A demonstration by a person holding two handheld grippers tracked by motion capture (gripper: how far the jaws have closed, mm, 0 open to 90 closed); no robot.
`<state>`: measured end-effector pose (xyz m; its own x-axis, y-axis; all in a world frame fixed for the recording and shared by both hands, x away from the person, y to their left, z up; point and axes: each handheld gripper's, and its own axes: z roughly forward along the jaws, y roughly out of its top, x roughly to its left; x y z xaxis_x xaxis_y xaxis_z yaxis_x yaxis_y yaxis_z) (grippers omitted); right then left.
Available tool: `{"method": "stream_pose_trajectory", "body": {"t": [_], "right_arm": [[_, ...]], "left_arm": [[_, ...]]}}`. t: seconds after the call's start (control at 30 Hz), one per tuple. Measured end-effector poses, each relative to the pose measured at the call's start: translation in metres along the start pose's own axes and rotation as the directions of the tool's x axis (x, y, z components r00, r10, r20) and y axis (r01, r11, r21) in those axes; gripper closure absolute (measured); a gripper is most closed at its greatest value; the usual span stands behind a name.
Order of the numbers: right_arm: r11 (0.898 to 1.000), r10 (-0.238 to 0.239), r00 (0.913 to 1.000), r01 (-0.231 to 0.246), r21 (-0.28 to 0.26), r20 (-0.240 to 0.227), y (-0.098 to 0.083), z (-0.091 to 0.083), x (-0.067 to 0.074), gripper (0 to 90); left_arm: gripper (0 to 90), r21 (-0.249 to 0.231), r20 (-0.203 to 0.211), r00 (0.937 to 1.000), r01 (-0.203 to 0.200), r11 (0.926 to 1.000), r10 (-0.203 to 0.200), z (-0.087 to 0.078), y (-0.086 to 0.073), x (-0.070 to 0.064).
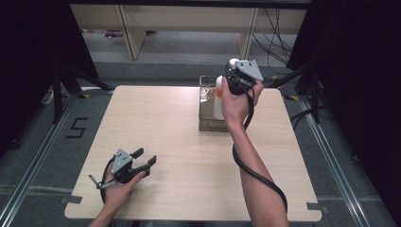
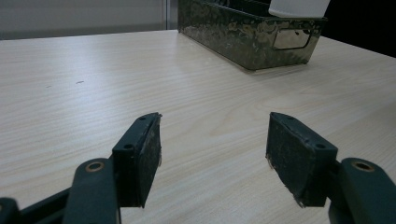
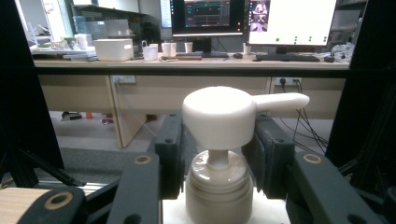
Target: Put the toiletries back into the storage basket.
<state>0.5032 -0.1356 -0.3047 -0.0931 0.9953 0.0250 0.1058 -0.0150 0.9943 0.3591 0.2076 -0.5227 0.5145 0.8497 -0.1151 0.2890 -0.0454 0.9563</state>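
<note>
The right claw [image 3: 218, 158] gripped the pump bottle [image 3: 219, 154] at its neck, holding it upright above the metal tray [image 1: 206, 124] beneath, probably for placing. The left claw [image 2: 215, 144] rested open on the bench [image 1: 165, 142].

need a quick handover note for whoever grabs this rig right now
Right gripper: fingers closed on the neck of the white pump bottle, just below the pump head; the bottle stands upright in the metal tin at the far side of the table.
Left gripper: open, holding nothing, resting low over the table's near left part.
Done: bottle gripped.
Left: probably lift the bottle out of the tin, or set it and let go; I cannot tell which. Left gripper is free to steady the tin.
</note>
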Motion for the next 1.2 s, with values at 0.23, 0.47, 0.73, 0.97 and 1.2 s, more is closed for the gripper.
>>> {"method": "stream_pose_trajectory", "body": {"t": [0.23, 0.47, 0.73, 0.97, 1.2], "right_arm": [[1.000, -0.007, 1.0000, 0.007, -0.003, 0.005, -0.001, 0.002, 0.000, 60.5], [1.000, 0.002, 1.0000, -0.002, 0.019, 0.003, -0.004, 0.003, 0.000, 60.5], [0.999, -0.007, 1.0000, 0.007, 0.033, 0.003, -0.011, 0.005, -0.001, 60.5], [0.999, -0.014, 0.9999, 0.013, 0.043, 0.005, -0.019, 0.007, -0.003, 60.5], [0.998, -0.005, 1.0000, 0.005, 0.063, 0.008, -0.027, 0.007, -0.004, 60.5]], "left_arm": [[35.0, 0.000, 0.000, 1.0000, -0.001, 1.0000, 0.001, 0.000, 0.000, 0.000], [35.1, 0.013, -0.010, 0.9999, -0.006, 0.9999, 0.006, -0.001, 0.000, 0.000], [35.1, 0.015, -0.010, 0.9999, -0.006, 0.9999, 0.006, -0.001, 0.000, 0.000], [35.0, 0.013, -0.010, 0.9999, -0.008, 0.9999, 0.008, -0.001, 0.000, 0.000], [35.1, 0.014, -0.010, 0.9999, -0.010, 0.9998, 0.010, -0.001, 0.000, -0.001]]}}
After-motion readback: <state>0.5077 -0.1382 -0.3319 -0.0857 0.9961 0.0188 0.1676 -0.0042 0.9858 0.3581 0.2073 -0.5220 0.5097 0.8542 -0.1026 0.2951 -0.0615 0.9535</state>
